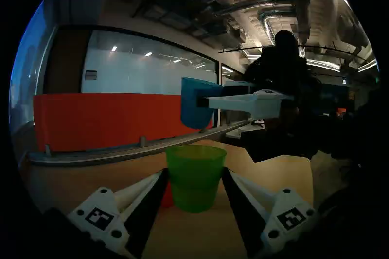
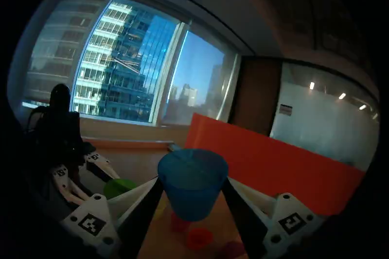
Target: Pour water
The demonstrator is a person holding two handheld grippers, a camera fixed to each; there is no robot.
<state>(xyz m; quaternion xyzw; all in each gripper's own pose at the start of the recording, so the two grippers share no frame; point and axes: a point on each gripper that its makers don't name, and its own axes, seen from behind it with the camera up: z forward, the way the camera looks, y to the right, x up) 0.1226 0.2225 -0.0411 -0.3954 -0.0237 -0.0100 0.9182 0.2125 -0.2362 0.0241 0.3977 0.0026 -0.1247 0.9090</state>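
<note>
Backing wooden table (image 1: 287, 174) and green cup (image 1: 195, 176), orange partition (image 1: 107, 118), glass wall (image 1: 146, 72).

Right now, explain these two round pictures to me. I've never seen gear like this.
A person holds two hand grippers, each with two fingers and a camera that looks forward along them. The right gripper view looks along the right gripper, whose fingers clamp a blue cup. Small red cups stand below it. The left gripper view looks along the left gripper, whose fingers clamp a green cup down at the wooden table. Farther off in that view, the blue cup is held up in the air.
</note>
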